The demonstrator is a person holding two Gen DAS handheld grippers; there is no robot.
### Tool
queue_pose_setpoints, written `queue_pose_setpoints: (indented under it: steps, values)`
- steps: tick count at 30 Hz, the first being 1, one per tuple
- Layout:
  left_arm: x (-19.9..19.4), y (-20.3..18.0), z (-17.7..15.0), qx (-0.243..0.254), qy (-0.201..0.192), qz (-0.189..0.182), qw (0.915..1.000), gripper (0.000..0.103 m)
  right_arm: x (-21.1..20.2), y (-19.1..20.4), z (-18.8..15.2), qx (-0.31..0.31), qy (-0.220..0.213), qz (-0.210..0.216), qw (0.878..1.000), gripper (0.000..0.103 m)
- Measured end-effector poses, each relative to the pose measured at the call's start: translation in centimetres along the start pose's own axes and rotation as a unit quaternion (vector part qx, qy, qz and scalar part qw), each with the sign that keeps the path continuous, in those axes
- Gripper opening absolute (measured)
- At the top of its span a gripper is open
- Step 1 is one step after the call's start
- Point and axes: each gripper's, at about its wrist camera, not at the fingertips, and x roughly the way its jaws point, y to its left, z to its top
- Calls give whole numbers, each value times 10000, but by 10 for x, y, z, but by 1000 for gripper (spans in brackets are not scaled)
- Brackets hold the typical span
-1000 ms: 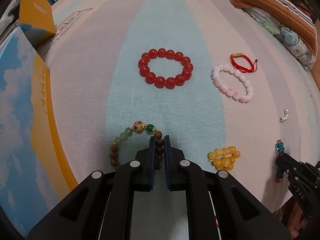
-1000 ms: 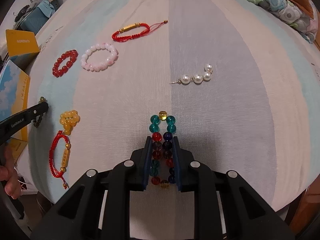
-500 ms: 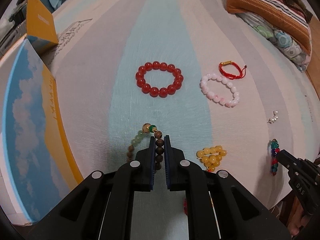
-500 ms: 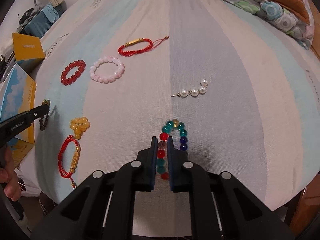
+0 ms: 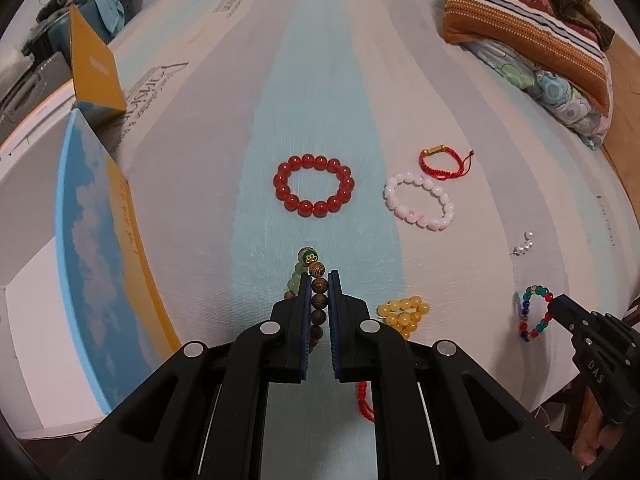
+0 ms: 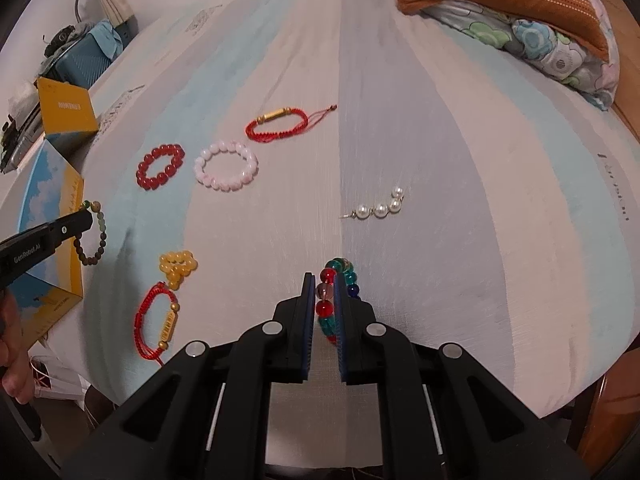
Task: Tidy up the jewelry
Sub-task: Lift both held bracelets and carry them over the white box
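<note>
My left gripper (image 5: 319, 277) is shut on a brown wooden and green bead bracelet (image 5: 319, 286) and holds it above the striped bed; it also hangs from that gripper in the right wrist view (image 6: 93, 240). My right gripper (image 6: 324, 278) is shut on a multicoloured glass bead bracelet (image 6: 325, 289), seen lifted in the left wrist view (image 5: 534, 312). On the sheet lie a red bead bracelet (image 5: 314, 190), a pink bead bracelet (image 5: 419, 200), a red cord bracelet (image 5: 442, 160), a yellow bead bracelet (image 5: 404, 311), a pearl piece (image 6: 380, 208) and a second red cord bracelet (image 6: 158, 326).
A blue-and-yellow box (image 5: 96, 248) stands at the bed's left edge, with a smaller yellow box (image 5: 94, 68) behind it. Folded striped and floral bedding (image 5: 532, 36) lies at the far right. The bed's front edge (image 6: 520, 384) is close below the grippers.
Both grippers have risen and pulled back with their bracelets, which now hang off the sheet. The right gripper closed on the multicoloured bracelet during this time.
</note>
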Motion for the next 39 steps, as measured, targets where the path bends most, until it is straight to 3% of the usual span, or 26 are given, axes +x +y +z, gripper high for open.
queue_pose_setpoints:
  steps: [10,20,31,39]
  values:
    - [-28,6,6,-7,-192,-1,9998,8,-24,12,15,-112,-299,14,9995,8]
    - [-70,41,12,-173,-453,130,9987,8,-55,51,44,-337,-659,181,9971,8]
    - [-118,108,10,-600,-770,327,9947,8,-98,144,68,-1003,-1074,632,9871,8]
    - [-135,176,-8,-1024,-734,626,9901,8,-114,223,67,-1529,-1218,961,9760,8]
